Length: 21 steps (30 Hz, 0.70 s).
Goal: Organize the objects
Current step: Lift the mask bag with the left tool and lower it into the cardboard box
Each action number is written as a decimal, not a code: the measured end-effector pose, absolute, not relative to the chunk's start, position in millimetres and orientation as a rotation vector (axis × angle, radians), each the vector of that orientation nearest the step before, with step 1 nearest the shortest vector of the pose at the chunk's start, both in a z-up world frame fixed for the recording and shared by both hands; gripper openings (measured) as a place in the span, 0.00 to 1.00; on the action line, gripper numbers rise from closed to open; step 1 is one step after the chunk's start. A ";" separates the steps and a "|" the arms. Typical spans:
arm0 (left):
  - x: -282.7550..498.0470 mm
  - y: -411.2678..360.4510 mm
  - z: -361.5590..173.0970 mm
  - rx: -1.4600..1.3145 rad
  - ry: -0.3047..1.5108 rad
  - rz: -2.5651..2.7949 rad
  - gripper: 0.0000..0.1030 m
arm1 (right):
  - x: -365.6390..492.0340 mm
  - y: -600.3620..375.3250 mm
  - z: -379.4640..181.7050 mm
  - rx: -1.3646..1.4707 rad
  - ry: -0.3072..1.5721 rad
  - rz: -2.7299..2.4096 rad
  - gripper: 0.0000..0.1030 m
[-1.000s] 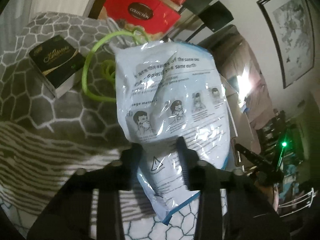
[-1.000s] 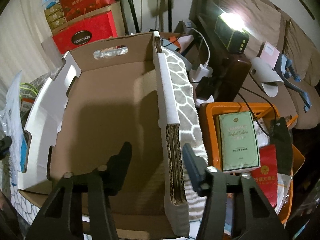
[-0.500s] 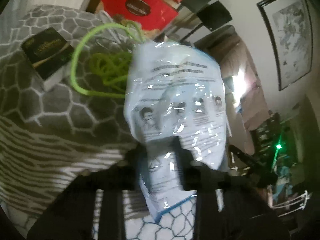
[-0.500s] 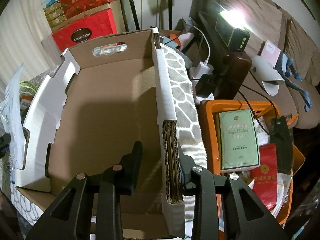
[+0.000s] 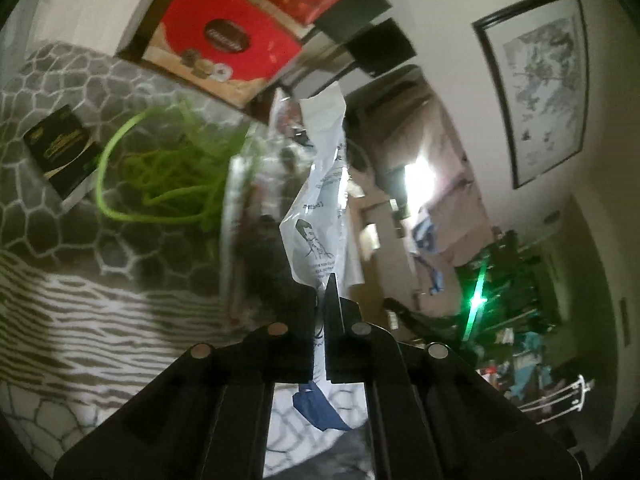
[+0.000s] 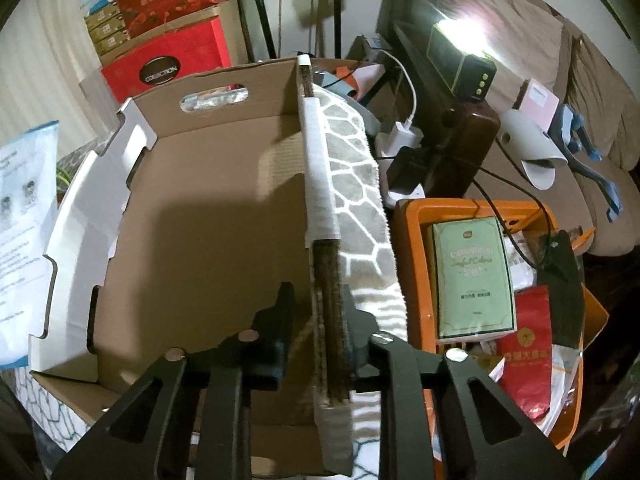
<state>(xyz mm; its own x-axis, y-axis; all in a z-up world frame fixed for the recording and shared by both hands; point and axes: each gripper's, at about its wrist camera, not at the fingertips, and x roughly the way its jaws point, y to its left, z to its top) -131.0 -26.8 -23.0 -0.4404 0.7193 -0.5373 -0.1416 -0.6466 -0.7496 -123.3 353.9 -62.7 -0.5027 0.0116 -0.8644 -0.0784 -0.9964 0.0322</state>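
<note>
My left gripper (image 5: 320, 308) is shut on a clear plastic packet of face masks (image 5: 320, 216) and holds it up, seen edge-on above the grey patterned blanket (image 5: 60, 240). The packet also shows at the left edge of the right wrist view (image 6: 24, 216). My right gripper (image 6: 320, 304) is shut on the right wall (image 6: 320, 200) of an empty open cardboard box (image 6: 200, 240). A green cord (image 5: 168, 176) and a small black box (image 5: 60, 152) lie on the blanket.
An orange bin (image 6: 412, 216) right of the cardboard box holds a pale green box (image 6: 472, 276) and a red packet (image 6: 524, 360). Red gift boxes (image 6: 168, 64) are stacked behind. A dark wooden stand with a lamp (image 6: 460, 64) and a sofa (image 6: 580, 92) are at the right.
My left gripper lifted and turned the mask packet from flat-on to edge-on, uncovering the green cord. My right gripper closed on the box's right wall.
</note>
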 end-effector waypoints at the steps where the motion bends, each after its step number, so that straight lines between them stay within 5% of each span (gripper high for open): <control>1: -131.8 -24.2 -15.2 -1.199 -0.852 2.108 0.03 | -122.7 356.4 -62.5 -1.538 0.116 2.679 0.11; 21: -177.0 70.6 28.6 -1.201 -0.793 1.980 0.03 | -123.7 356.8 -61.0 -1.549 0.127 2.681 0.11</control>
